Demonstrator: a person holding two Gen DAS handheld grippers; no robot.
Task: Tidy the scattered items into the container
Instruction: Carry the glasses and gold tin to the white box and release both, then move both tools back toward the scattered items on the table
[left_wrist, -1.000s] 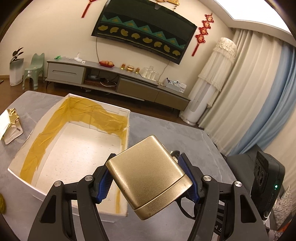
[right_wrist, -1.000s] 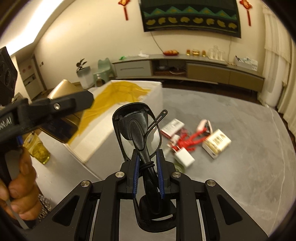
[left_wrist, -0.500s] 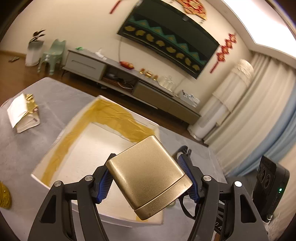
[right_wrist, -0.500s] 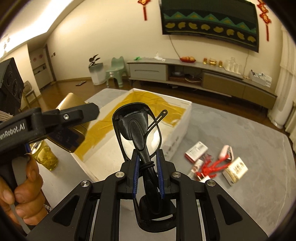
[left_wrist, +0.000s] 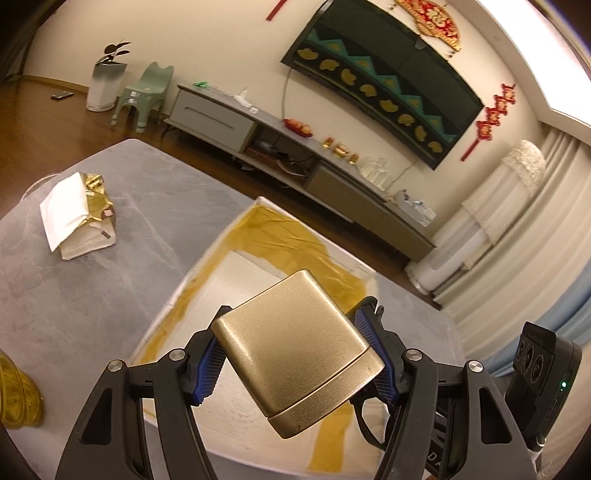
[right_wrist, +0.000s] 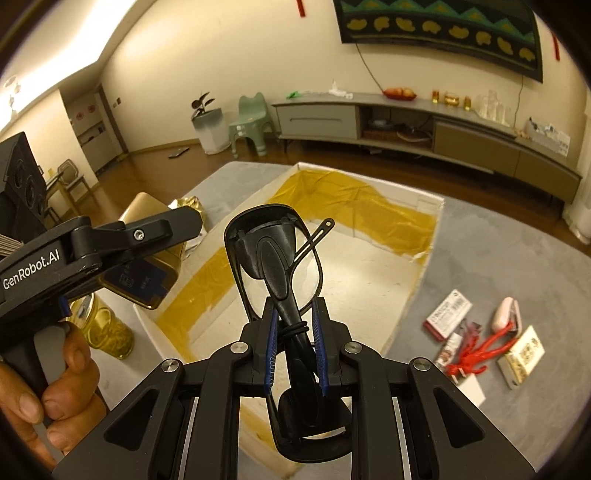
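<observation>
Both claws have risen since a second ago, looking down into the box. The left claw (left_wrist: 295, 354) stays clamped on the gold tin (left_wrist: 295, 354) above the white box (left_wrist: 236, 269); the right claw (right_wrist: 295, 332) grips folded black glasses (right_wrist: 277, 266) over its interior.

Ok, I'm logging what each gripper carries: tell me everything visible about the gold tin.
The gold tin is a squarish metal box with rounded corners, a brushed matte finish and a seam near one end. The left gripper clamps it between blue pads, tilted, above the white box. The right wrist view shows a dark blue label underneath.
</observation>
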